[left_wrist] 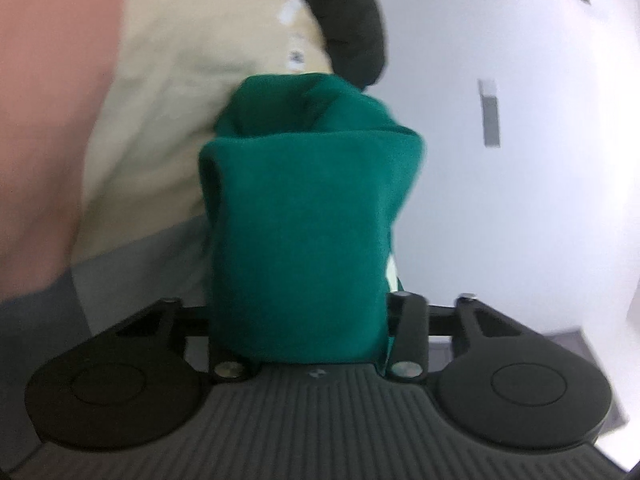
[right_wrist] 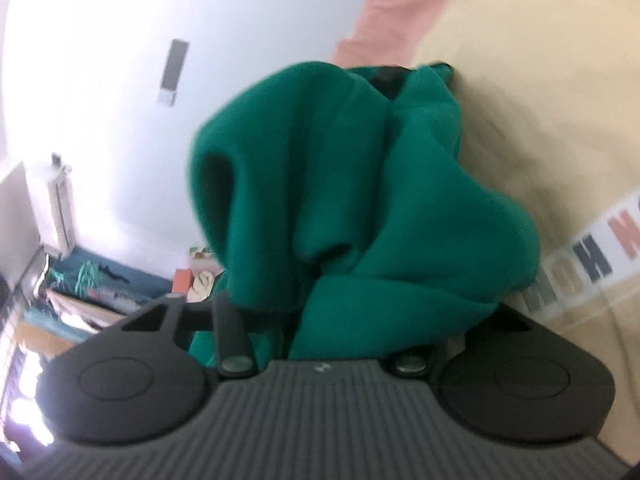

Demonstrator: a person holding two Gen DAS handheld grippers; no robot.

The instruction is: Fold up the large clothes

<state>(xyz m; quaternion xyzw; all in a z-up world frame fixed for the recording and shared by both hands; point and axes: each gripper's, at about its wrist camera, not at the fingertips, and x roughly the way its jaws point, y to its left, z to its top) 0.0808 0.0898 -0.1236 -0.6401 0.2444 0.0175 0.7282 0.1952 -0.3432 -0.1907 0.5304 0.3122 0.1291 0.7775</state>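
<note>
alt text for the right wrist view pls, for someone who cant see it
Green fleece garment bunched over the right gripper, hiding both fingertips, so its grip can't be confirmed. Right of it is a person's cream shirt with printed letters; left, a white wall and cluttered shelves.

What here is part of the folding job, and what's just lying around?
Part of the job:
- green garment, draped over both grippers
- left gripper, closed on it
- right gripper, closed on it

Just there:
- cream shirt with lettering
- pink cloth
- black cloth
- clutter by the wall
</note>
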